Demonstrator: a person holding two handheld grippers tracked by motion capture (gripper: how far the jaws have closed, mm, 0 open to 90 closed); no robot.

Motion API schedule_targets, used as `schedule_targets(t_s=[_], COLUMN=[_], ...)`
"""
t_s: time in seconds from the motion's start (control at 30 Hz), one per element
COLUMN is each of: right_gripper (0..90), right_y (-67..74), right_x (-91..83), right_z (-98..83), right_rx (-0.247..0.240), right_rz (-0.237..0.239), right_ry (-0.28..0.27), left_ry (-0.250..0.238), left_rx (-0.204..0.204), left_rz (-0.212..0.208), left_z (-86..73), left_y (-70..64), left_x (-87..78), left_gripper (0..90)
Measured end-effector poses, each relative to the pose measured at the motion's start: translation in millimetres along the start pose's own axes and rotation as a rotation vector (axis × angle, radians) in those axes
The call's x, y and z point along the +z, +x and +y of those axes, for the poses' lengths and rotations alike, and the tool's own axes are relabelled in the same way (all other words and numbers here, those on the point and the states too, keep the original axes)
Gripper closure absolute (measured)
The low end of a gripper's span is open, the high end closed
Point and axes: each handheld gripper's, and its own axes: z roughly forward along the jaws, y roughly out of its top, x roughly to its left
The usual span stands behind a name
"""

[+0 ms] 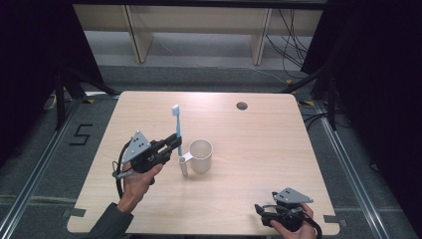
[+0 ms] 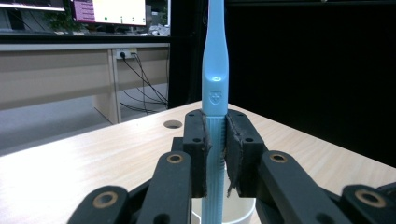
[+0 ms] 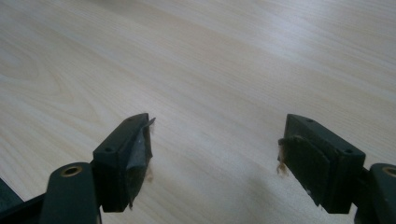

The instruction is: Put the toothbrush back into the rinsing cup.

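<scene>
From the high view, the left gripper [image 1: 171, 144] holds a light blue toothbrush [image 1: 176, 125] upright, bristle end up, just beside a white cup [image 1: 201, 155] standing near the middle of the wooden bench [image 1: 259, 149]; the right gripper [image 1: 263, 211] rests at the bench's near right edge. In the left gripper view, the fingers [image 2: 194, 140] are clamped on the toothbrush's ribbed handle [image 2: 215, 154], the cup's rim [image 2: 243, 212] just below. In the right gripper view, the fingers [image 3: 133, 149] stand wide apart above bare wood.
</scene>
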Motion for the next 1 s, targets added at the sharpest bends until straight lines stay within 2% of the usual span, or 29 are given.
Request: schedule_targets(t_s=[0.07, 0.1, 0.13, 0.17, 0.27, 0.33, 0.4, 0.43, 0.5, 0.53, 0.63, 0.67, 0.7, 0.73, 0.83, 0.87, 0.9, 0.97, 1.0], right_gripper=[25.1, 25.1, 25.1, 25.1, 25.1, 25.1, 25.1, 25.0, 25.1, 25.1, 25.1, 25.1, 25.1, 25.1, 25.1, 25.1, 25.1, 25.1, 25.1], right_y=[-0.2, 1.1, 1.6, 0.0, 1.2, -0.3, 0.0, 1.8, 0.9, -0.5, 2.6, 0.6, 0.0, 1.1, 0.9, -0.4, -0.2, 2.3, 1.9], right_x=[-0.6, -0.5, -0.1, -0.1, -0.4, 0.1, -0.2, 0.0, 0.0, 0.3, -0.7, -0.5, -0.1, -0.4, -0.4, -0.1, -0.3, -0.7, -0.6], right_z=[0.4, 0.6, -0.1, 0.1, 0.5, 0.0, 0.2, -0.1, 0.3, 0.0, 0.4, 0.5, 0.2, 0.4, 0.4, 0.1, 0.2, 0.4, 0.3], right_rx=[-0.003, 0.021, 0.019, -0.005, 0.018, -0.006, 0.001, 0.023, 0.009, -0.018, 0.031, 0.003, -0.006, 0.013, 0.009, -0.014, -0.012, 0.027, 0.025], right_rz=[-0.008, 0.004, 0.003, -0.003, 0.004, 0.000, 0.001, 0.005, 0.007, -0.002, 0.003, 0.001, 0.000, 0.004, 0.004, -0.004, -0.004, 0.004, 0.006], right_ry=[-0.008, 0.000, 0.002, -0.001, -0.003, 0.000, -0.002, 0.000, 0.004, -0.004, 0.008, 0.004, 0.001, 0.004, 0.005, -0.002, -0.002, 0.009, 0.009], left_ry=[-0.005, -0.006, -0.003, 0.000, -0.004, -0.010, -0.025, -0.012, -0.019, -0.012, -0.021, -0.017, -0.014, -0.008, -0.007, -0.008, -0.007, -0.003, -0.001], left_rx=[-0.009, -0.014, -0.024, -0.026, -0.012, -0.013, -0.010, -0.007, -0.011, -0.007, -0.005, 0.006, 0.005, 0.010, 0.014, 0.013, 0.014, 0.025, 0.022], left_rz=[-0.021, -0.014, -0.017, -0.022, -0.011, -0.016, -0.016, -0.011, -0.009, -0.014, -0.018, -0.014, -0.017, -0.015, -0.016, -0.021, -0.024, -0.026, -0.026], left_z=[-2.6, -4.1, -5.4, -6.3, -9.3, -11.2, -14.0, -15.1, -18.1, -18.7, -21.3, -21.6, -22.0, -22.5, -23.5, -23.7, -23.9, -24.4, -24.9], left_y=[1.1, 1.2, 1.6, 1.9, 2.7, 4.5, 5.0, 5.3, 5.4, 5.7, 4.5, 4.1, 3.8, 3.7, 2.9, 2.6, 2.2, 2.2, 2.3], left_x=[0.2, -0.3, -0.5, -0.2, -1.3, -2.3, -2.6, -3.4, -3.6, -3.5, -2.8, -2.6, -1.7, -0.9, 1.0, 1.6, 2.3, 3.3, 3.8], left_gripper=[78.5, 78.4, 78.5, 78.5, 78.5, 78.5, 78.5, 78.4, 78.5, 78.5, 78.4, 78.4, 78.5, 78.4, 78.5, 78.5, 78.5, 78.4, 78.5])
